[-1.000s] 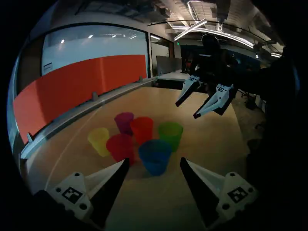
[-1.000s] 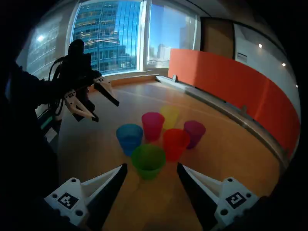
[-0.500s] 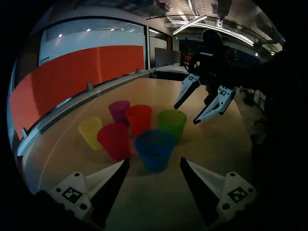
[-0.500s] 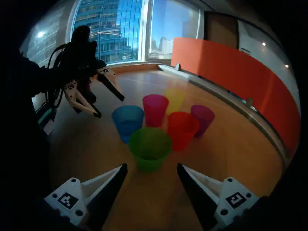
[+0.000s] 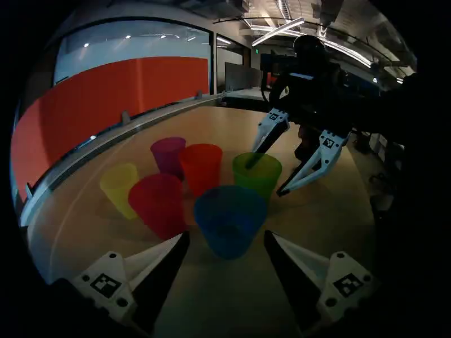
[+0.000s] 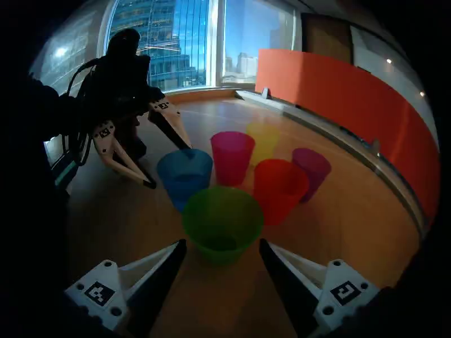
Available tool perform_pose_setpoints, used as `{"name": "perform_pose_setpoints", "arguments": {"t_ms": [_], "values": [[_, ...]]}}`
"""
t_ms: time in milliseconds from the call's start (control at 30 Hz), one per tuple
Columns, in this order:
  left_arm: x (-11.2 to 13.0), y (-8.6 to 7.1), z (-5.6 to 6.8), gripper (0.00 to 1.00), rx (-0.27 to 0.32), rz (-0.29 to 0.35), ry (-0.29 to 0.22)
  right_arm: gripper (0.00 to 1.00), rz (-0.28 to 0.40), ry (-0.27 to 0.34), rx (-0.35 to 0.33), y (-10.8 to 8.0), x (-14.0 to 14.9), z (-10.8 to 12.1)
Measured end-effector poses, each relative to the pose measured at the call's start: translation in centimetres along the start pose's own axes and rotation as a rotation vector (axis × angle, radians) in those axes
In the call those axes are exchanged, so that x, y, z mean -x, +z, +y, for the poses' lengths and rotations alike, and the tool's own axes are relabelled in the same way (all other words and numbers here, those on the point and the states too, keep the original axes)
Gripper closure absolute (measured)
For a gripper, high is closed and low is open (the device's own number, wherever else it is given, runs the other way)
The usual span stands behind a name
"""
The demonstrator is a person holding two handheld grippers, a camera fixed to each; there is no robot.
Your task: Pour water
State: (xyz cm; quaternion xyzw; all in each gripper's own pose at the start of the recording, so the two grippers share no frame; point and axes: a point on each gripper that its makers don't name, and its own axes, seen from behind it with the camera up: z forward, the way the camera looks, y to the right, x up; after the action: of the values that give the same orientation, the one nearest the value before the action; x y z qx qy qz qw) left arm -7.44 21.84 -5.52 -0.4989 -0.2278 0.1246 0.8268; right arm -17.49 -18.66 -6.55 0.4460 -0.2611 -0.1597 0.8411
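On the tabletop [image 5: 321,225], near its middle, six cups stand in a tight group. From the left gripper view we see the left gripper [image 5: 225,235] spread wide, holding nothing. The blue cup [image 5: 230,211] stands just before the gap between its fingers, not yet inside. The red cup [image 5: 158,203] is just beside it, and the orange cup [image 5: 201,166], purple cup [image 5: 168,155] and yellow cup [image 5: 118,186] stand nearer the edge by the wall [image 5: 113,96]. Behind the blue cup is the green cup [image 5: 257,172]. The right gripper [image 5: 264,180] reaches toward it from the far side, also spread.

From the right gripper view, the green cup is just before this gripper's open fingers. Its bottom looks darker, but we cannot tell if that is water. Opposite, the left gripper stands spread at the blue cup.

We judge the step to be the reach for a grasp; pouring is not begun. Next, each gripper should go forward until its cup is between the fingers, then close softly. One finger must pass the narrow gap without pushing the neighbours.
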Motion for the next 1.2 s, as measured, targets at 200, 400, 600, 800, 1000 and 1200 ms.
{"name": "perform_pose_setpoints", "arguments": {"t_ms": [200,400,600,800,1000,1200], "values": [[-0.1,1.0,-0.1,0.02,0.011,-0.004,-0.003,0.00,0.002,-0.008,-0.014,0.9,-0.4,-0.1],[-0.3,1.6,0.1,0.02,0.027,-0.007,-0.001,0.00,0.014,-0.006,-0.013,1.6,-0.9,0.0],[-0.5,2.1,0.3,0.02,0.037,-0.017,0.005,0.00,0.018,0.001,-0.016,1.8,-1.1,0.1],[-0.7,2.5,0.1,0.02,0.035,-0.033,0.024,0.00,0.019,-0.003,-0.019,1.9,-1.2,0.0],[-0.9,2.9,0.4,0.02,0.045,-0.039,0.036,0.00,0.020,-0.009,-0.019,2.1,-1.2,0.1],[-0.5,3.4,0.4,0.10,0.034,-0.065,0.051,0.06,0.023,-0.006,-0.014,2.1,-1.2,0.2]]}}
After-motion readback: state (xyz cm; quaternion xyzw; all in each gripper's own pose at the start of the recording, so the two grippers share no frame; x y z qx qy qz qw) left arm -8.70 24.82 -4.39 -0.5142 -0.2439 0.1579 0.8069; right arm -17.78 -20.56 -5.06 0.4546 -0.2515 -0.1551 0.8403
